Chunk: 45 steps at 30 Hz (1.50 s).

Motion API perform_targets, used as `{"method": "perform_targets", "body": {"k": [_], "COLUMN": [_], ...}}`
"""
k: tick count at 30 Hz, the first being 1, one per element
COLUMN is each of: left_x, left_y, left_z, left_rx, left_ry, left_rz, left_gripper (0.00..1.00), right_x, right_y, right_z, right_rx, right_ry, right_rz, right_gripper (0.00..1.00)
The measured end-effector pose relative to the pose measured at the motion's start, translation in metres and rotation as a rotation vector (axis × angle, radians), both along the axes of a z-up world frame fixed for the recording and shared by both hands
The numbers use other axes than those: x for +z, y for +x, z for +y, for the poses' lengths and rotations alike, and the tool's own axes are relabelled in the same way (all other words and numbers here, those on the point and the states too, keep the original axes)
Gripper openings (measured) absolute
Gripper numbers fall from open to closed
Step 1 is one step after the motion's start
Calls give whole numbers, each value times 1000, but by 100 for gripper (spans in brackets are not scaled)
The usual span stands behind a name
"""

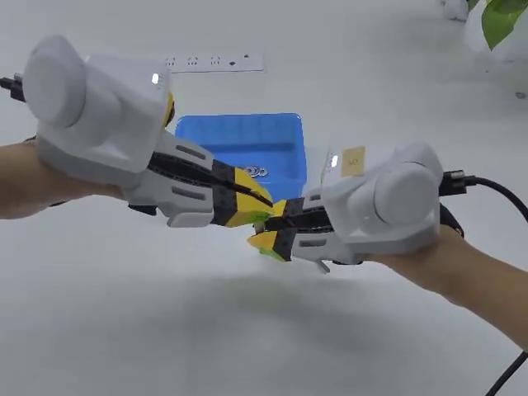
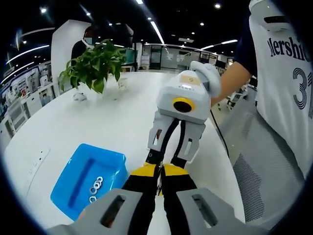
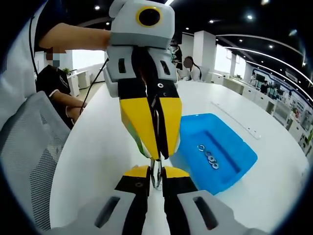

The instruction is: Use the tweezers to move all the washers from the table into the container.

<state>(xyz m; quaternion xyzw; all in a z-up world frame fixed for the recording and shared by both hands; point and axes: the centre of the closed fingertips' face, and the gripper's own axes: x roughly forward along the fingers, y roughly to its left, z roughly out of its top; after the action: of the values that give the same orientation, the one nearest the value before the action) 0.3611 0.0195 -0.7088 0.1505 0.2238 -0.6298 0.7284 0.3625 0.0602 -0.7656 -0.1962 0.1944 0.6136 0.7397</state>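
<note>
My left gripper (image 1: 262, 202) comes in from the left and my right gripper (image 1: 260, 239) from the right, and their yellow tips meet above the white table. Thin metal tweezers (image 3: 155, 178) stand between the right gripper's (image 3: 155, 172) jaws. They run up into the shut yellow jaws of the left gripper (image 3: 157, 155). In the left gripper view my own jaws (image 2: 160, 174) are pressed nearly together, facing the right gripper (image 2: 157, 161). Behind them a blue container (image 1: 239, 124) holds several washers (image 1: 257, 172). Those washers (image 3: 209, 156) lie in a short row.
A white power strip (image 1: 216, 62) lies beyond the container. A potted plant (image 1: 499, 16) stands at the far right corner. A black cable (image 1: 495, 194) trails from the right gripper. A grey mesh chair (image 3: 29, 147) sits by the table's near edge.
</note>
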Motion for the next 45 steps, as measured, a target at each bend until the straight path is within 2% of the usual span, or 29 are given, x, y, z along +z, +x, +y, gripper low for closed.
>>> {"method": "perform_targets", "body": {"k": [5, 15, 20, 23, 25, 30, 34, 38, 45], "left_x": [12, 45, 62, 72, 80, 88, 89, 83, 49], "left_y": [-5, -2, 4, 10, 16, 30, 47, 60, 85], "left_z": [6, 18, 24, 29, 31, 36, 40, 43, 51], "left_rx": [0, 17, 19, 24, 22, 10, 6, 6, 11], "left_ry": [1, -6, -8, -14, -12, 2, 8, 17, 36], "left_rz": [-11, -74, -115, -131, -152, -184, -200, -204, -157], "left_gripper": [6, 6, 6, 6, 6, 6, 6, 6, 6], "right_x": [13, 47, 65, 76, 82, 92, 94, 88, 56], "right_y": [-5, 1, 8, 14, 21, 39, 55, 69, 89], "right_z": [4, 15, 20, 24, 27, 36, 38, 41, 44], "right_rx": [11, 20, 18, 18, 14, 14, 6, -1, 0], "right_ry": [19, 42, 63, 72, 79, 82, 85, 82, 43], "right_rz": [-7, -74, -106, -132, -144, -186, -195, -196, -165], "right_gripper": [10, 10, 10, 10, 10, 10, 10, 10, 10]}}
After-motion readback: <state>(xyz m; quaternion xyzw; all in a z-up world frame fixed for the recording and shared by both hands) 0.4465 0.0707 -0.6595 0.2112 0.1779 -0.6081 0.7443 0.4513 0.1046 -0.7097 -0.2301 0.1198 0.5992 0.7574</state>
